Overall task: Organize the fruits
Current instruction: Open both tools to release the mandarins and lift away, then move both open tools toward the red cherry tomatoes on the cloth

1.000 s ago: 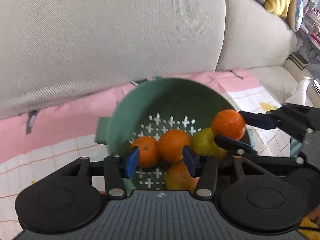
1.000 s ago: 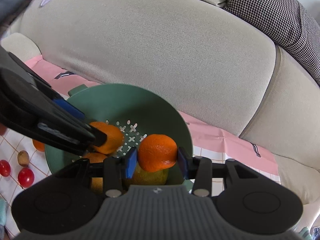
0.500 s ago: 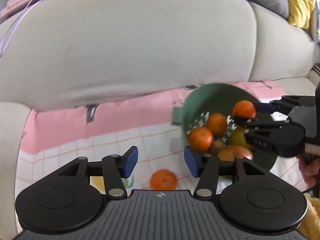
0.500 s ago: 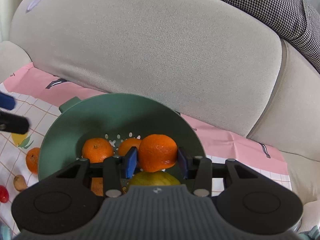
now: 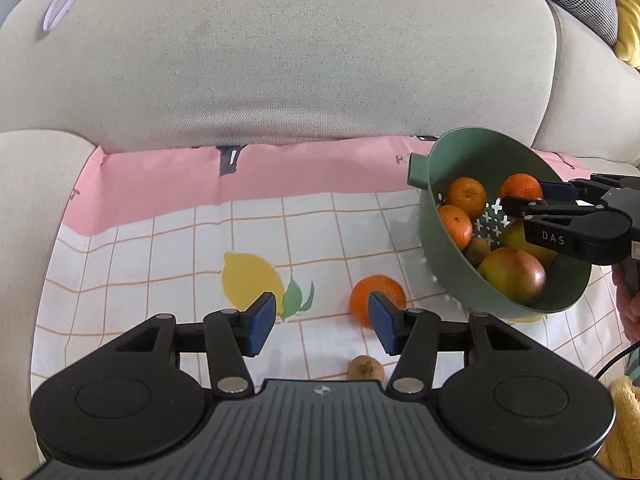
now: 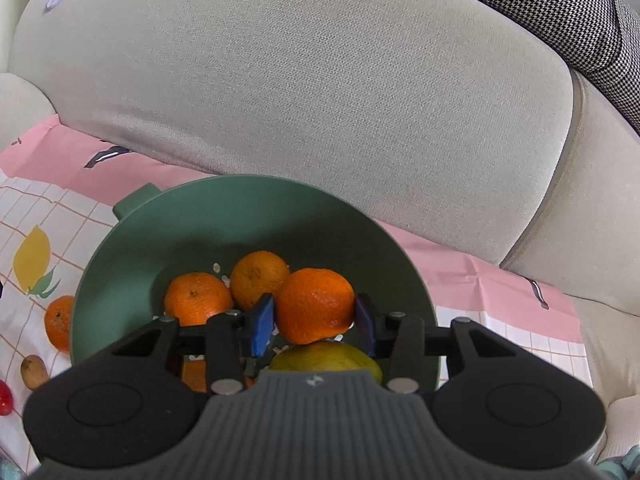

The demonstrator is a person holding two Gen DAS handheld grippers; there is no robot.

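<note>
The right gripper (image 6: 315,322) clamps a tangerine (image 6: 315,305) over the green colander (image 6: 132,254) of fruit, while the left gripper (image 5: 322,323) hangs unclenched and empty above the cloth (image 5: 168,248) near a loose tangerine (image 5: 376,296)

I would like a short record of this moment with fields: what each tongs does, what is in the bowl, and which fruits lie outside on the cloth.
left tongs: open, empty, over the cloth
right tongs: shut on held orange, above the bowl
green bowl: perforated, tilted; holds two oranges, a yellow-green fruit, a mango, a small brown fruit
loose orange: on the checked cloth, beside the bowl
loose small brown fruit: on the cloth, nearer the left tongs
red fruit: at the left edge of the right view
</note>
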